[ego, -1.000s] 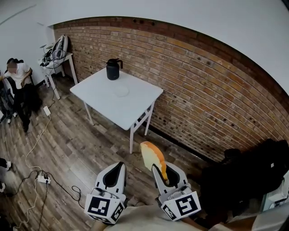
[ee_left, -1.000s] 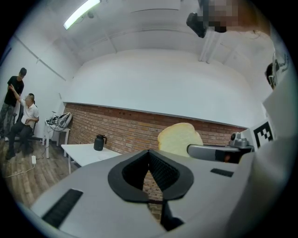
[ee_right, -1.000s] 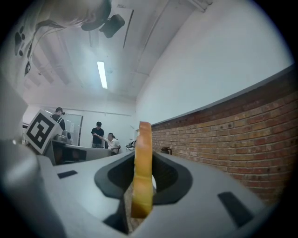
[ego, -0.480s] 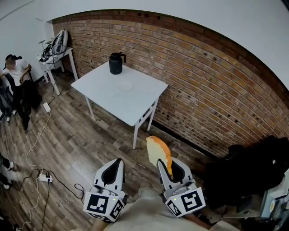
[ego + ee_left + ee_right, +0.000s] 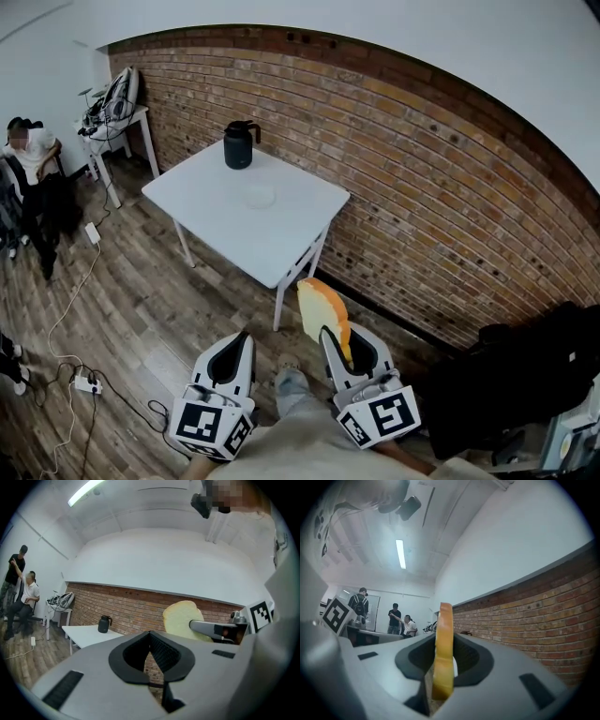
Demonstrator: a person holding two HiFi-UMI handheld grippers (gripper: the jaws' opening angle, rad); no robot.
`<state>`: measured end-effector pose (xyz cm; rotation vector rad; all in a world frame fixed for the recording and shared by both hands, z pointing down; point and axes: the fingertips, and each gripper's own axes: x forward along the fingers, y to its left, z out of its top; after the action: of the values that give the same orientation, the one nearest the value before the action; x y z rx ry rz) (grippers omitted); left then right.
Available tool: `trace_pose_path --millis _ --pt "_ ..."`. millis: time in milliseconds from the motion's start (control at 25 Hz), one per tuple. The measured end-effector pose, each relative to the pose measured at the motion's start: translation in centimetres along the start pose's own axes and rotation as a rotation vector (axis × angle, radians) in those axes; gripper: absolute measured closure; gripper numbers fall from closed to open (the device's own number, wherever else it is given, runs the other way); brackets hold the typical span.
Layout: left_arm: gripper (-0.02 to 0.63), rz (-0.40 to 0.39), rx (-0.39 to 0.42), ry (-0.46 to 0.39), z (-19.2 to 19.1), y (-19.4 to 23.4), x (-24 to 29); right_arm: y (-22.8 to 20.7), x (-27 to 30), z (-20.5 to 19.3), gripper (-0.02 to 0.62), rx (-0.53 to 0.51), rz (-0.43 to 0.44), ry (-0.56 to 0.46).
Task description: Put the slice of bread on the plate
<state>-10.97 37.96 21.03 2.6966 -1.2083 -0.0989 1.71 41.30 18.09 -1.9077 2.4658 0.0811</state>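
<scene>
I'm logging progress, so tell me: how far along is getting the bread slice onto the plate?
Done: the slice of bread is picked up, clamped upright in the right gripper. In hand: it hangs over the floor, short of the white table. Left: reach the table and set it on the empty plate near the black jug.

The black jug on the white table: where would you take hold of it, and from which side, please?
Probably by its handle, the loop standing out to the right of the upright black jug in the head view. Come in level from that side, jaws closing across the loop; the round body looks too wide. The left gripper is empty; the right gripper holds the bread.
</scene>
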Motion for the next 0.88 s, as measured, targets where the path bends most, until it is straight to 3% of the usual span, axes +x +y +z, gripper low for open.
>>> trace_pose_path --millis 280,640,880 --pt "0.595 0.025 0.016 -0.013 2.1 4.2 10.4 -6.6 9.5 0.1 0.502 -0.001 0.022 -0.008" --pt "0.595 0.095 -0.010 -0.005 4.1 10.3 23.9 -14.3 22.7 -0.6 0.502 -0.023 0.116 0.049" --pt "0.595 0.163 -0.004 -0.011 4.6 13.6 27.7 -16.0 28.7 -0.8 0.502 -0.023 0.187 0.033"
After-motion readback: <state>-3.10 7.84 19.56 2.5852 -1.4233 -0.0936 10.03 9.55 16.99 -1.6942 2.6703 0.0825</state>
